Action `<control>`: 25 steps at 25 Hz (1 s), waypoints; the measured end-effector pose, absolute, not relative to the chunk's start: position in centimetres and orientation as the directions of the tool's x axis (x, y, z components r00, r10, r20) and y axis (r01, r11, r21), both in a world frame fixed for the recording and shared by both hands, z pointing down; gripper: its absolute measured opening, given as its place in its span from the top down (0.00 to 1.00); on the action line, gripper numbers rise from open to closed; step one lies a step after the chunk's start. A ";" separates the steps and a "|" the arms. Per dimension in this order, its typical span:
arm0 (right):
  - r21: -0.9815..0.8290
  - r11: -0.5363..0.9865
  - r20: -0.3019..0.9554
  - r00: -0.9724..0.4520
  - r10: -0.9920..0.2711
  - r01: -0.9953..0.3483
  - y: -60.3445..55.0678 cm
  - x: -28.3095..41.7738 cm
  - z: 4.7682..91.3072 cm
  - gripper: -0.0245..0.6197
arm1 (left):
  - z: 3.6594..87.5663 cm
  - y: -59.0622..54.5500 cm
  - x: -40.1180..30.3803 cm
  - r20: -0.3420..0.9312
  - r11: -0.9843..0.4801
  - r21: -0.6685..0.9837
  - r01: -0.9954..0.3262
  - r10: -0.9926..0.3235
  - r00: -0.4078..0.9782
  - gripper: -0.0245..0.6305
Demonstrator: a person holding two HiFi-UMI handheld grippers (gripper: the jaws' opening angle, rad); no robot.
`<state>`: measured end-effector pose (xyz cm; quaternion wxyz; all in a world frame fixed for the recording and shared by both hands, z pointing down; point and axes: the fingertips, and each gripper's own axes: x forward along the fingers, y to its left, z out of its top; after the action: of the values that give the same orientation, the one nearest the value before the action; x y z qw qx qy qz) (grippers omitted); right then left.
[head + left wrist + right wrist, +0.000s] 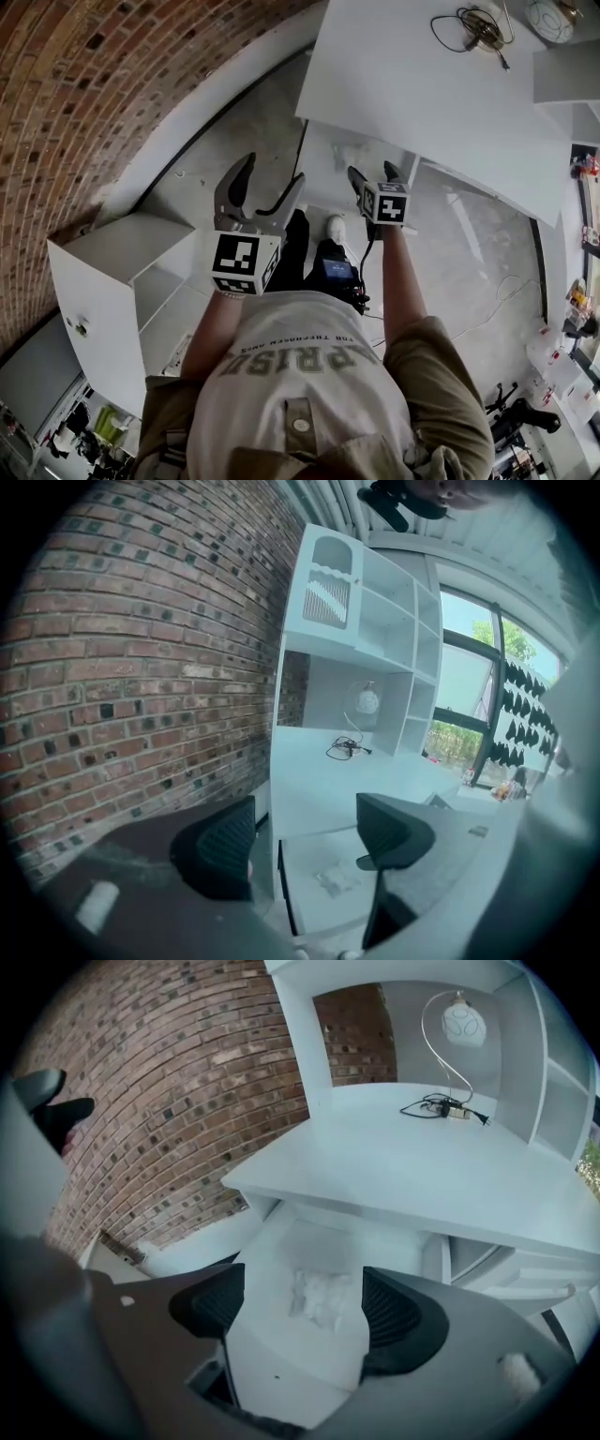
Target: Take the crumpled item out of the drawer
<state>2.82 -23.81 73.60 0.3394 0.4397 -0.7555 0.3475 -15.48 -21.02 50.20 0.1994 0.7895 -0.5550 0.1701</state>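
Ahead of the right claw, framed between its wide, empty jaws, the crumpled item lies in the open drawer, so it should descend centred, then close gently.

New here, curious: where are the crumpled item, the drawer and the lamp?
crumpled item (323, 1299): right gripper view, its middle.
drawer (272, 1327): right gripper view, bare white surface.
lamp (463, 1024): right gripper view, round shade.

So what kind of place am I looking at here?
Probably a study corner in an office or studio: a brick wall, a white desk with shelves above it and a lamp, beside a big window.
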 end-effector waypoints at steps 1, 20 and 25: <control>-0.230 0.368 0.827 -0.380 -0.414 -0.901 -23.9 2.7 74.2 0.35 | 50.4 -21.1 -15.8 0.494 -0.301 0.127 -0.945 -0.807 0.324 0.44; -0.292 0.298 0.940 -0.330 -0.085 -0.909 -24.1 1.9 85.1 0.32 | 53.3 -24.2 -17.0 0.526 -0.313 0.111 -0.943 -0.787 0.323 0.44; -0.286 0.275 0.950 -0.310 -0.047 -0.918 -23.9 1.8 87.0 0.32 | 53.9 -24.8 -17.2 0.529 -0.316 0.107 -0.943 -0.784 0.324 0.44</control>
<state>1.85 -23.94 87.00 0.4573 0.3687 -0.6545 0.4759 -17.22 -24.79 53.88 0.2033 0.7877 -0.5481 0.1945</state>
